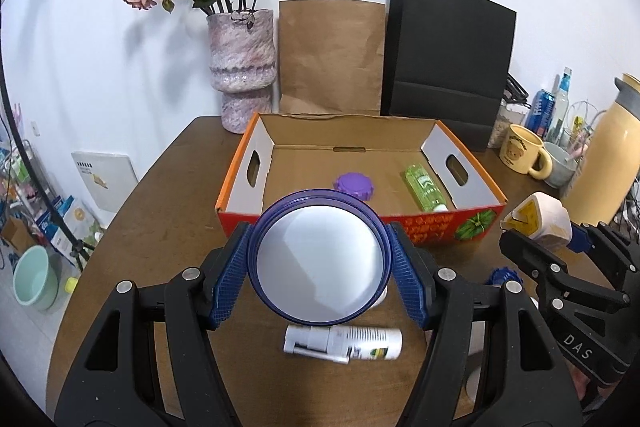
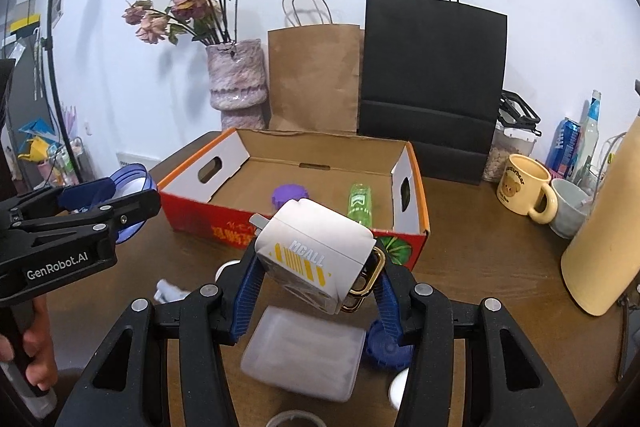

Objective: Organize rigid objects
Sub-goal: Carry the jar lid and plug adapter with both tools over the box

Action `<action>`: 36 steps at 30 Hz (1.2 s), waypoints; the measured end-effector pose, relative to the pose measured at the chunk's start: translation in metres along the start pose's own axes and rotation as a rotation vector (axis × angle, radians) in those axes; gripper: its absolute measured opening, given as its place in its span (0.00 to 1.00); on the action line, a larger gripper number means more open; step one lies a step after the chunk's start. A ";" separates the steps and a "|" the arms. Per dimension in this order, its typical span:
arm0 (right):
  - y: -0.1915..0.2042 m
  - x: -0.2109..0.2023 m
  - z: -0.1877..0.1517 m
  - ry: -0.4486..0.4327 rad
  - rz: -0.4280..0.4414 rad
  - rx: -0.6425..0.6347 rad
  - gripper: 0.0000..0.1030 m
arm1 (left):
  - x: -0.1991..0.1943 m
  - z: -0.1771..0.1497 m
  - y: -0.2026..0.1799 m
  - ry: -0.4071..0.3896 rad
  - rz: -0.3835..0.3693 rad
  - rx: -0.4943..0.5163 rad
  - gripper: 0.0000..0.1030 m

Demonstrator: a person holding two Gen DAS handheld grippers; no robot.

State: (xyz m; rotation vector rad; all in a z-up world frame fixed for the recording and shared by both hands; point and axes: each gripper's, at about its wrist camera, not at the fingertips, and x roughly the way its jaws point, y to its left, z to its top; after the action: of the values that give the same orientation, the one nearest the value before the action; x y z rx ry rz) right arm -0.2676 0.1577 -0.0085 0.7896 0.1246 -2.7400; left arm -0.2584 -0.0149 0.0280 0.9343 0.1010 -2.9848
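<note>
My left gripper [image 1: 320, 259] is shut on a round blue-rimmed container [image 1: 318, 257], held above the table just in front of the open cardboard box [image 1: 240, 179]. My right gripper [image 2: 316, 267] is shut on a white tape measure [image 2: 316, 247] with yellow markings and a gold clip, held in front of the box [image 2: 420, 195]. In the box lie a purple lid [image 1: 354, 185] and a green bottle [image 1: 424, 187]. A white bottle [image 1: 344, 343] lies on the table below the left gripper. A clear plastic box [image 2: 304, 355] and a blue cap [image 2: 386, 347] lie below the right gripper.
Behind the box stand a vase of dried roses [image 1: 242, 67], a brown paper bag [image 1: 330, 55] and a black paper bag [image 1: 448, 63]. At the right are a yellow bear mug [image 2: 522, 187], a grey cup [image 2: 570, 203], a cream flask [image 2: 608, 227], cans and bottles.
</note>
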 end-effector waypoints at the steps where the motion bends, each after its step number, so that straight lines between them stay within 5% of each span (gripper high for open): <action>1: -0.001 0.004 0.003 0.001 0.000 0.003 0.54 | 0.003 0.002 0.000 0.000 0.001 -0.004 0.61; 36: -0.019 0.114 0.050 0.119 0.010 -0.025 0.54 | 0.093 0.055 0.003 0.011 0.060 -0.038 0.61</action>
State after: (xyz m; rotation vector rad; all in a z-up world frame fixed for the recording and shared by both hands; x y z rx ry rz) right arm -0.3907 0.1392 -0.0267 0.9443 0.1784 -2.6763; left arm -0.3661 -0.0208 0.0197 0.9324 0.1262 -2.9127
